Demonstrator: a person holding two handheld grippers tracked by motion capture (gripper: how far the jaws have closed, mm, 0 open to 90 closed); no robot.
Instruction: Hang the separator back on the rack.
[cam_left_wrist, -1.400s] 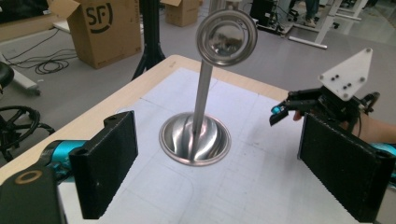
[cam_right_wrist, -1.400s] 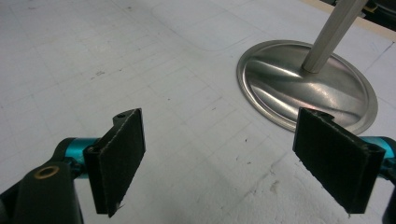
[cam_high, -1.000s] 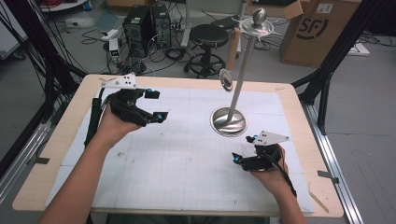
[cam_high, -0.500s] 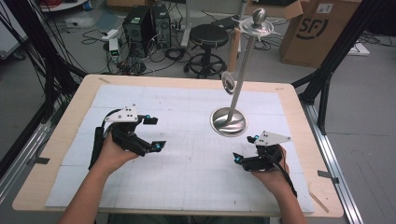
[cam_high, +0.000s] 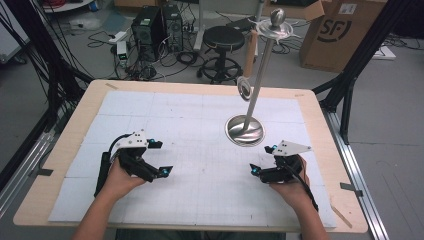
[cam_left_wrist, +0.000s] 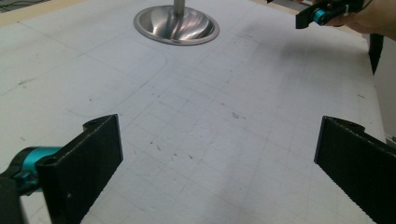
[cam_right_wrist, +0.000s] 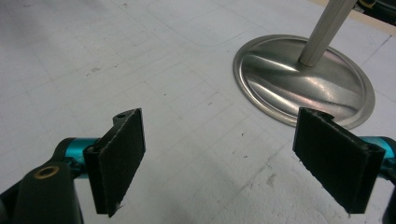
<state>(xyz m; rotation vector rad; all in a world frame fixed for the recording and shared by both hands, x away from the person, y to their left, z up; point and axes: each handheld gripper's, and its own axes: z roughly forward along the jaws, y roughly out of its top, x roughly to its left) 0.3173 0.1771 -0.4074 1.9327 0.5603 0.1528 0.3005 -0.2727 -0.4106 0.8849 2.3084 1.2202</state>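
A steel stand rises right of the table's middle, with a round base (cam_high: 245, 131) (cam_left_wrist: 176, 25) (cam_right_wrist: 303, 79), a thin pole and a knobbed disc on top (cam_high: 273, 25). A shiny spoon-like piece (cam_high: 245, 87) hangs beside the pole. My left gripper (cam_high: 162, 157) (cam_left_wrist: 219, 158) sits low over the white mat at the near left. Its jaws have just been opening and stand open with nothing between them. At the near right my right gripper (cam_high: 260, 160) (cam_right_wrist: 219, 158) is open and empty too, its jaws pointing toward the stand's base. The right gripper's tip (cam_left_wrist: 322, 14) shows far off in the left gripper view.
A white gridded mat (cam_high: 200, 200) covers the wooden table (cam_high: 80, 112). Behind the table stand a black stool (cam_high: 223, 37), computer cases (cam_high: 155, 25) and a cardboard box (cam_high: 340, 30). Black frame posts (cam_high: 350, 85) flank both sides.
My left hand has come down and toward the near left edge, from raised over the back left of the mat. The right hand has stayed where it was.
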